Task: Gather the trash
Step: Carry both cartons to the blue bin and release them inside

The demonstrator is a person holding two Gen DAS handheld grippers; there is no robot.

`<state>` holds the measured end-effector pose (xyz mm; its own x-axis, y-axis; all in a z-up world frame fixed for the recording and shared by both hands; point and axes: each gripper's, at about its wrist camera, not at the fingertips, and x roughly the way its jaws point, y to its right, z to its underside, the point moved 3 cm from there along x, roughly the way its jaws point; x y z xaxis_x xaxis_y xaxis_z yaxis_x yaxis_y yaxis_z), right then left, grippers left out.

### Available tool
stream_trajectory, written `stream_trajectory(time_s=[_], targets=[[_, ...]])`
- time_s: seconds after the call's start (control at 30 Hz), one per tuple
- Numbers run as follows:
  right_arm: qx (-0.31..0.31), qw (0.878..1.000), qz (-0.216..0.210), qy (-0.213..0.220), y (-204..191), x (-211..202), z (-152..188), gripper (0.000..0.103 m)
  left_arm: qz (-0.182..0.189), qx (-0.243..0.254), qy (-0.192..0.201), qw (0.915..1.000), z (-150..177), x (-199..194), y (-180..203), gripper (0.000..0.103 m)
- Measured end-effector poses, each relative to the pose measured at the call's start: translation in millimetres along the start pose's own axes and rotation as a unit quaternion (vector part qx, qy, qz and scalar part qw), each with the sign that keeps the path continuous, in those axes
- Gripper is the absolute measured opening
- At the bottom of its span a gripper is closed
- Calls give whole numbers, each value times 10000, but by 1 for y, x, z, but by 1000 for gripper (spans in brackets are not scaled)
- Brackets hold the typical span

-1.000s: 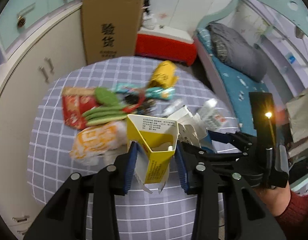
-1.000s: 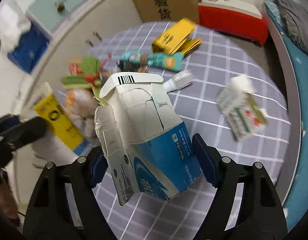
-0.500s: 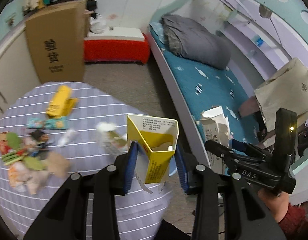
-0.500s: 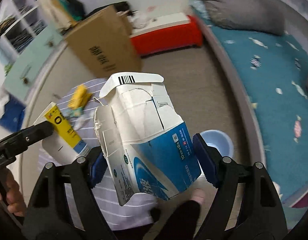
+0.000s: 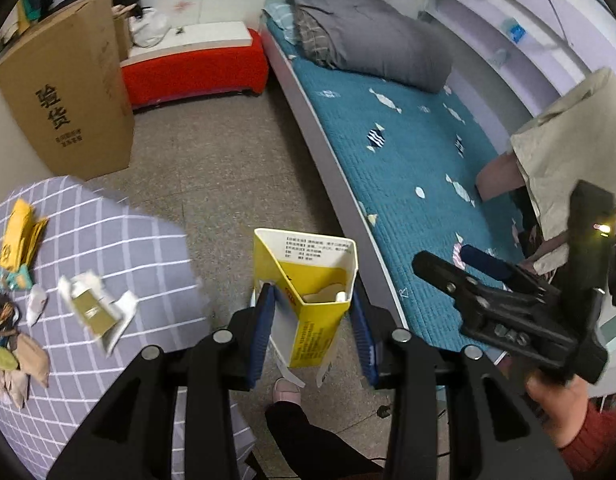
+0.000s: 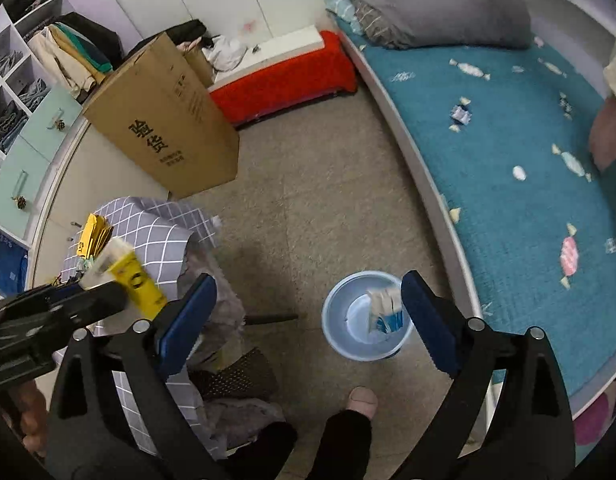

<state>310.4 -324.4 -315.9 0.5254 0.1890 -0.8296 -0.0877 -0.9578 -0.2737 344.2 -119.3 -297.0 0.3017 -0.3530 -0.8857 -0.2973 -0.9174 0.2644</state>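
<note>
1. A bed (image 6: 519,152) with a teal cover is running along the right side of the room, with a grey bundle of bedding (image 6: 427,4) lying at its far end.
2. A tall cardboard box (image 6: 164,120) is standing on the floor beside a red bench seat (image 6: 284,76), next to the cupboards.
3. The bench (image 5: 108,248), covered in a grey checked cloth, is carrying the remaining trash: a yellow packet (image 5: 18,236), a torn white-and-olive wrapper (image 5: 96,312) and a heap of wrappers (image 5: 8,344) at its left edge.
4. The right gripper (image 6: 308,320) is hanging over the floor with its jaws opening wide and nothing between them.
5. The left gripper (image 5: 311,320) is clenching the yellow carton (image 5: 308,296), blue pads pressing both sides, the carton upright with its torn top open, above the floor between bench and bed.
6. A pale blue bin (image 6: 365,316) is standing on the floor near the bed's edge.
7. The blue-and-white carton (image 6: 385,312), blurred, is sitting inside the bin against its right wall.
8. The person's foot (image 6: 361,400) is showing just below the bin.
</note>
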Motion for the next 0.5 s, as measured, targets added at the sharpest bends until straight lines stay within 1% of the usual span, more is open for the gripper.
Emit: stream_trajectory(time_s=[0.13, 0.23, 0.4, 0.5], targets=[[42, 9998, 140, 162, 14, -18, 2, 92, 52, 251, -87, 9996, -9, 17, 32, 37], [103, 9992, 247, 298, 26, -29, 1, 92, 83, 373, -139, 9992, -14, 26, 48, 38], [189, 9967, 543, 570, 43, -47, -3, 92, 146, 563, -186, 9981, -22, 36, 68, 39], [288, 9957, 572, 669, 53, -56, -5, 92, 191, 631, -147, 9977, -27, 38, 78, 44]])
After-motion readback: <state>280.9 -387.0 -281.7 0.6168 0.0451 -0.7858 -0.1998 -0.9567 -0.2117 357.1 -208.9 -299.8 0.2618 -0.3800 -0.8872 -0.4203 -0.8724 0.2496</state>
